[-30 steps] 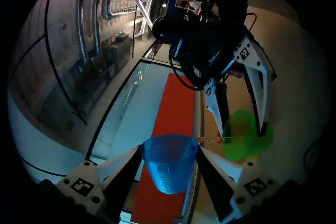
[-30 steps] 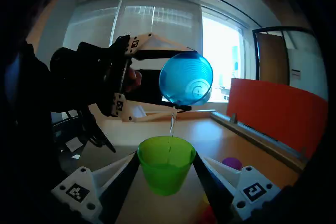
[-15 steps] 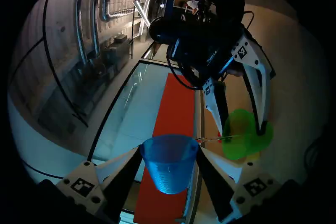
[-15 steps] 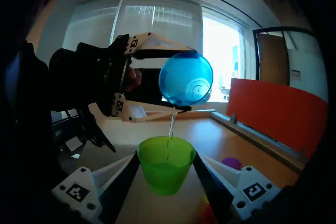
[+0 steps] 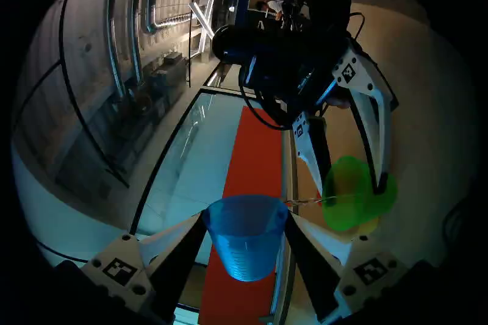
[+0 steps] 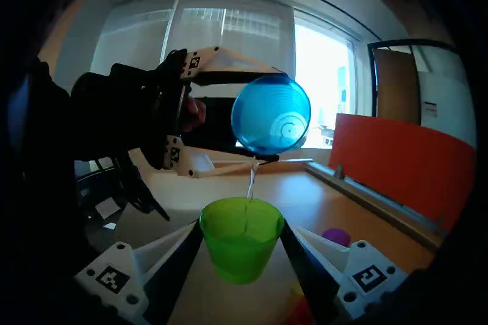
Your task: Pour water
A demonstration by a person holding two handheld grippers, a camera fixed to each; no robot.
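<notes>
**Insp. A:** Nearest first. Your right gripper (image 6: 242, 229) is clamped on the green cup (image 6: 242, 255), one finger tight on each wall. The cup is upright w/ water showing in its lower part.

**Insp. B:** Agreed. A thin stream of water (image 6: 250, 182) drops into its mouth, approx. centre. The source is the blue cup (image 6: 271, 114), tipped well over. Its pouring lip is above the green rim and apart from it.

**Insp. A:** Your left gripper (image 5: 246, 226) is closed on that blue cup, a finger pressed on each side. The left gripper view shows the green cup off to the right, between the other tool's fingers.

**Insp. B:** My judgement is that you're mid-pour. Hold the green cup level and dead steady under the lip. Roll the blue cup slowly and don't jerk it. A stream this thin may cling and dribble down the blue wall, so finish w/ one clean tip-back. I can't tell how much is left in the blue cup, so go by the green cup's level instead.

**Insp. A:** Now the surroundings. The wooden table (image 6: 317, 198) lies below, and any miss lands there. A small purple object (image 6: 335, 236) sits on it just right of your right gripper. There's something red and yellow at the bottom edge, but I can't tell what.

**Insp. B:** Neither is under the stream. Farther off there's a red panel (image 6: 402, 160) along the table's far edge and a bright window (image 6: 317, 75) behind. Nothing stands between the cups. Glare from the window may hide the stream, so check the fill by the cup wall.
</notes>
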